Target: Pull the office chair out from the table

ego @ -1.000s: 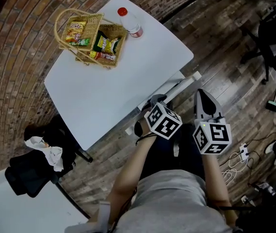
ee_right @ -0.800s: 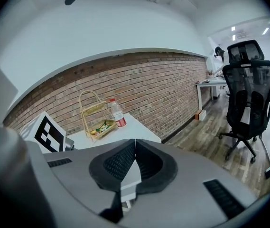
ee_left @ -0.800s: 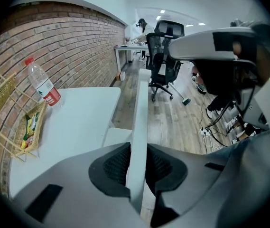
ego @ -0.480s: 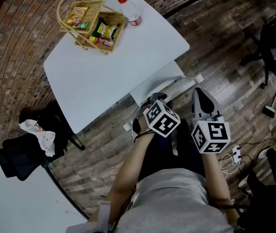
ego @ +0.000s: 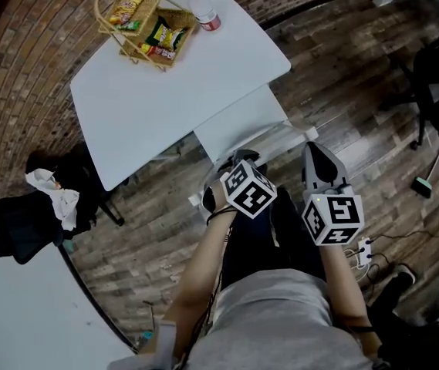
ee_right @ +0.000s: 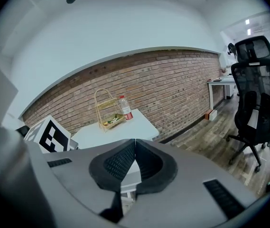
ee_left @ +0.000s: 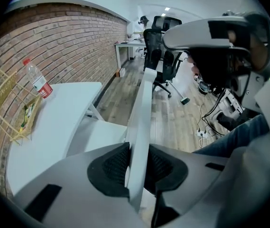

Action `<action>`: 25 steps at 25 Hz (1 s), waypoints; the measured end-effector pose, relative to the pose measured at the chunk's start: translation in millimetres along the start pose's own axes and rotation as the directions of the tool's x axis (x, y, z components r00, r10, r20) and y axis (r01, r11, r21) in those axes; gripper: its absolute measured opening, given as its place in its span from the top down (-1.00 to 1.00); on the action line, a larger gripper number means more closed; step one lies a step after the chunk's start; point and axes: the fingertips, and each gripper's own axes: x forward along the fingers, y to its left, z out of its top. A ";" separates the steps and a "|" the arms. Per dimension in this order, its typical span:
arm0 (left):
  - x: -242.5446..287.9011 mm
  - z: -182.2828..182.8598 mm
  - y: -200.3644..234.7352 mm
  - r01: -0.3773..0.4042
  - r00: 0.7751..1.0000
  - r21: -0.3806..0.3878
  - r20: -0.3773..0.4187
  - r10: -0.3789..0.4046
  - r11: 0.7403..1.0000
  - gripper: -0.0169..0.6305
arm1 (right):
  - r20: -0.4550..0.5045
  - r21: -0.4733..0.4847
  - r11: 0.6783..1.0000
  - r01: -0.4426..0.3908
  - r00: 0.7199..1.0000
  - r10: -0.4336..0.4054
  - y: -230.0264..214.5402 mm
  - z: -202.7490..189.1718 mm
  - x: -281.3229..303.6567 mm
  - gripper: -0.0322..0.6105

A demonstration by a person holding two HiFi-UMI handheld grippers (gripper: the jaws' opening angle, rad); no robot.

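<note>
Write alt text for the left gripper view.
The left gripper pinches the white chair by its thin edge, its jaws having just eased slightly wider with the edge between them. To the left, a white table carries a basket and a bottle beside a brick wall; black office chairs stand beyond.

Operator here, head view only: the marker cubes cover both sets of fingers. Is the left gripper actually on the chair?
Observer: Yes. In the left gripper view, the left gripper has the chair's thin white edge between its fingers, with the pads touching both sides. The fingers have just been opening slightly.
Operator: And the right one?
Observer: The right gripper is shut, with its fingers together and nothing between them.
</note>
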 end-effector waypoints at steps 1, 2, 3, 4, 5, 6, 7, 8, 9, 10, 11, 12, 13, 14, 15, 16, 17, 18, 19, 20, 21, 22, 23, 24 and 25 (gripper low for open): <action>0.3 0.0 -3.0 -0.002 1.000 -0.004 0.000 0.002 1.000 0.64 | -0.001 -0.001 1.000 -0.004 1.000 0.004 -1.9 -1.2 -3.2 0.85; 0.5 0.5 -5.0 -0.004 1.000 -0.009 0.000 0.004 1.000 0.64 | -0.002 -0.001 1.000 -0.008 1.000 0.008 -3.7 -2.3 -5.9 0.85; 0.7 1.4 -5.7 -0.006 1.000 -0.014 0.000 0.006 1.000 0.64 | -0.002 0.001 1.000 -0.012 1.000 0.012 -5.2 -3.4 -8.1 0.85; 0.6 2.5 -5.0 -0.009 1.000 -0.020 0.000 0.009 1.000 0.64 | -0.003 0.004 1.000 -0.014 1.000 0.014 -6.5 -4.1 -9.8 0.85; 0.4 3.8 -3.0 -0.013 1.000 -0.026 -0.001 0.013 1.000 0.64 | -0.002 0.007 1.000 -0.016 1.000 0.016 -7.6 -4.3 -10.9 0.85; 0.2 5.1 0.0 -0.018 1.000 -0.030 0.000 0.018 0.999 0.64 | -0.001 0.009 1.000 -0.017 1.000 0.017 -8.4 -3.8 -11.7 0.85; -0.2 6.1 3.3 -0.023 1.000 -0.034 0.000 0.023 0.999 0.64 | 0.001 0.009 1.000 -0.018 1.000 0.018 -8.9 -2.9 -12.2 0.85; -1.0 6.7 6.7 -0.028 1.000 -0.036 0.000 0.028 0.999 0.64 | 0.004 0.008 1.000 -0.019 1.000 0.019 -9.1 -1.8 -12.6 0.85; -1.8 6.9 9.7 -0.032 0.999 -0.037 0.000 0.032 0.999 0.65 | 0.007 0.006 1.000 -0.020 1.000 0.020 -9.2 -0.7 -13.2 0.85; -2.6 6.5 12.2 -0.036 0.999 -0.036 -0.002 0.036 0.999 0.65 | 0.010 0.005 1.000 -0.023 1.000 0.023 -9.1 0.1 -13.8 0.85; -3.4 5.7 14.1 -0.040 0.999 -0.034 -0.004 0.040 0.999 0.65 | 0.012 0.004 1.000 -0.026 1.000 0.026 -9.0 0.6 -14.3 0.85; -4.2 5.0 15.5 -0.042 0.999 -0.032 -0.005 0.042 0.999 0.65 | 0.014 0.002 1.000 -0.030 0.999 0.030 -8.8 0.6 -14.5 0.85; -5.0 4.5 16.3 -0.042 0.999 -0.030 -0.005 0.042 0.999 0.65 | 0.013 -0.001 0.999 -0.034 0.999 0.034 -8.9 0.2 -14.5 0.85; -5.8 4.2 16.4 -0.040 0.999 -0.028 -0.005 0.040 0.999 0.65 | 0.011 -0.005 0.999 -0.038 0.999 0.038 -9.3 -0.5 -14.2 0.85; -6.5 3.8 16.0 -0.037 0.999 -0.026 -0.004 0.037 0.999 0.66 | 0.007 -0.007 0.999 -0.042 0.999 0.042 -9.7 -1.4 -13.4 0.85; -7.3 3.2 15.4 -0.034 0.999 -0.024 -0.004 0.034 0.999 0.66 | 0.003 -0.008 0.999 -0.047 0.999 0.047 -10.0 -2.1 -12.1 0.85; -8.0 2.3 14.5 -0.031 1.000 -0.020 -0.004 0.030 0.999 0.65 | 0.000 -0.009 0.999 -0.052 0.999 0.052 -9.9 -2.6 -10.5 0.85; -8.6 1.1 13.4 -0.027 1.000 -0.016 -0.005 0.026 1.000 0.65 | -0.003 -0.012 0.998 -0.058 0.998 0.058 -9.1 -2.7 -8.6 0.85; -9.2 -0.2 11.9 -0.021 1.000 -0.013 -0.007 0.021 1.000 0.65 | -0.006 -0.018 0.998 -0.066 0.998 0.066 -7.6 -2.4 -6.4 0.85; -9.7 -1.4 10.1 -0.014 1.000 -0.010 -0.008 0.014 1.000 0.65 | -0.009 -0.028 0.997 -0.078 0.997 0.077 -5.1 -1.7 -3.9 0.85; -10.3 -2.5 8.2 -0.007 1.000 -0.009 -0.008 0.006 1.000 0.65 | -0.015 -0.042 0.995 -0.094 0.995 0.094 -1.3 -0.9 -1.1 0.85; -10.7 -3.6 6.3 0.001 1.000 -0.008 -0.009 -0.001 1.000 0.65 | -0.024 -0.062 0.991 -0.117 0.993 0.116 3.6 -0.2 1.9 0.85; -11.0 -4.6 4.3 0.008 1.000 -0.009 -0.009 -0.008 1.000 0.65 | -0.036 -0.085 0.986 -0.146 0.989 0.144 9.5 0.1 4.8 0.85; -11.3 -5.2 2.3 0.015 1.000 -0.010 -0.009 -0.015 1.000 0.65 | -0.051 -0.112 0.977 -0.182 0.983 0.177 16.1 0.2 7.3 0.85; -11.8 -5.4 0.4 0.021 1.000 -0.011 -0.008 -0.022 1.000 0.65 | -0.069 -0.146 0.964 -0.223 0.974 0.215 23.1 -0.1 9.1 0.85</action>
